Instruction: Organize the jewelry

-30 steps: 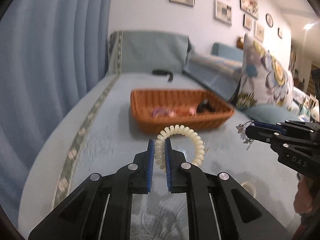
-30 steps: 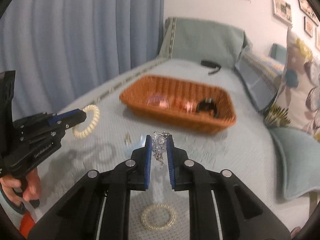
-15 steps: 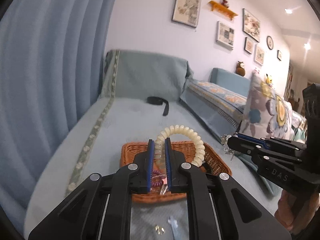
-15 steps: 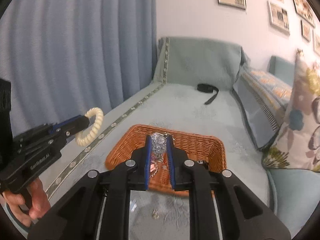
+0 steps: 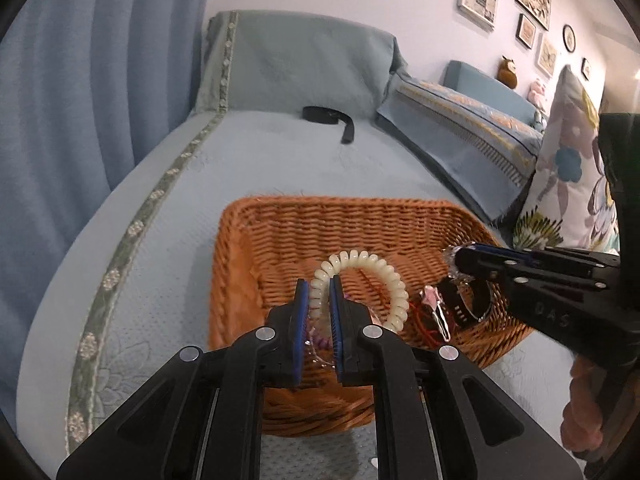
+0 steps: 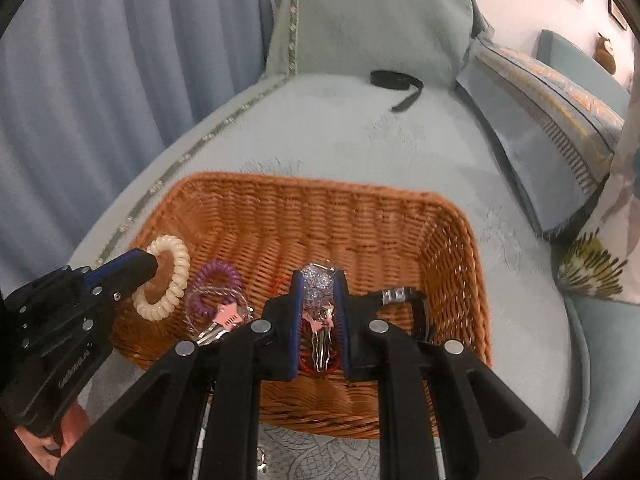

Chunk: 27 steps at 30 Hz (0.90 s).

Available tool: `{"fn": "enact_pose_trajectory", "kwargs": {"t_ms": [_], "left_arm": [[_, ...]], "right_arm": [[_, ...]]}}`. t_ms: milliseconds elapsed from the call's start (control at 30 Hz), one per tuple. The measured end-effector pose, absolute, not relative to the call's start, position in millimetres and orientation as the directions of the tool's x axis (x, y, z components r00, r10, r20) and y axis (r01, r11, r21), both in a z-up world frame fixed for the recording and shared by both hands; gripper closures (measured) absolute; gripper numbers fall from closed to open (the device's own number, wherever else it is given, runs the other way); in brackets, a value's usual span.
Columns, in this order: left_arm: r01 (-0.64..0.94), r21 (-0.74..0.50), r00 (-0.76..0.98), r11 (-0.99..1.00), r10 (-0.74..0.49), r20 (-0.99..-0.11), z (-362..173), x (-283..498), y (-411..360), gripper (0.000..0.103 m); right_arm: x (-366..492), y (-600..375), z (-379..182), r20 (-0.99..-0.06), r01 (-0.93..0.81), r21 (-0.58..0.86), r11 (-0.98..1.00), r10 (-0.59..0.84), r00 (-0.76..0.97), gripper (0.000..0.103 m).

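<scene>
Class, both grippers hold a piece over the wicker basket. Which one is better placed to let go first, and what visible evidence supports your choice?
Probably the right gripper: its sparkly silver piece hangs over the middle of the wicker basket. The left gripper holds the cream coil hair tie nearer the basket's left wall.

Woven wicker basket (image 6: pixel 448 216); glossy plastic coil bracelet (image 5: pixel 384 276); matt cloth cover (image 5: pixel 260 168).

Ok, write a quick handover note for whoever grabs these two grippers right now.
Left gripper: shut on the cream spiral hair tie, held above the wicker basket.
Right gripper: shut on the sparkly silver piece, also over the basket.
Already in the basket: purple spiral tie, pink star clip, black watch.
Left: open both jaws to drop the two pieces in. A small metal item lies on the bedspread in front of the basket.
</scene>
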State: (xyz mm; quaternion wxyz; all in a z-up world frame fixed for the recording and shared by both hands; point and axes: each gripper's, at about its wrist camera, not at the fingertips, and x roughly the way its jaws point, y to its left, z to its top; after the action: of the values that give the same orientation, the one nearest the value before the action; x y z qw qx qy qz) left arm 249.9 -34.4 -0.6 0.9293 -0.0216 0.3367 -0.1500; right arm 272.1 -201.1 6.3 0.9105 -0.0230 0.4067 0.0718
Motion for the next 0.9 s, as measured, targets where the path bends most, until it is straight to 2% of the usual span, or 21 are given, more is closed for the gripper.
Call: {"fn": "enact_pose_trajectory", "kwargs": {"t_ms": [133, 167, 233, 267, 300, 633, 767, 900], "left_arm": [[0.277, -0.113, 0.721, 0.954, -0.284, -0.632, -3.4, 249.7, -40.3, 0.093], [0.277, -0.114, 0.723, 0.954, -0.286, -0.629, -2.0, 247.2, -39.6, 0.089], [0.28, -0.128, 0.726, 0.951, -0.297, -0.62, 3.3, 240.0, -37.1, 0.069], [0.281, -0.13, 0.736, 0.951, -0.301, -0.607, 7.2, 235.6, -35.9, 0.067], [0.287, -0.13, 0.744, 0.949, -0.306, -0.594, 12.3, 229.7, -34.1, 0.067], [0.328, -0.175, 0.796, 0.928, -0.371, -0.477, 70.1, 150.0, -7.6, 0.067], [0.335, -0.195, 0.796, 0.922, -0.388, -0.465, 72.0, 121.6, 0.0, 0.067], [0.333, -0.232, 0.776, 0.914, -0.406, -0.482, 51.0, 102.3, 7.9, 0.067]], "right_arm": [[269.6, -201.3, 1.3, -0.749, -0.141, 0.023, 0.99, 0.11, 0.654, 0.089], [269.5, -202.0, 2.4, -0.748, -0.141, 0.025, 0.99, 0.112, 0.654, 0.089], [265.3, -203.5, 5.9, -0.749, -0.145, 0.029, 0.989, 0.118, 0.653, 0.081], [262.0, -204.9, 8.8, -0.746, -0.145, 0.033, 0.989, 0.121, 0.655, 0.068], [258.3, -206.8, 12.5, -0.739, -0.143, 0.034, 0.989, 0.121, 0.663, 0.06], [177.9, -208.5, 59.0, -0.65, -0.216, 0.068, 0.974, 0.207, 0.731, 0.06], [143.0, -203.1, 59.8, -0.633, -0.248, 0.091, 0.965, 0.248, 0.733, 0.06], [116.5, -199.0, 40.0, -0.632, -0.259, 0.085, 0.962, 0.253, 0.733, 0.06]]}}
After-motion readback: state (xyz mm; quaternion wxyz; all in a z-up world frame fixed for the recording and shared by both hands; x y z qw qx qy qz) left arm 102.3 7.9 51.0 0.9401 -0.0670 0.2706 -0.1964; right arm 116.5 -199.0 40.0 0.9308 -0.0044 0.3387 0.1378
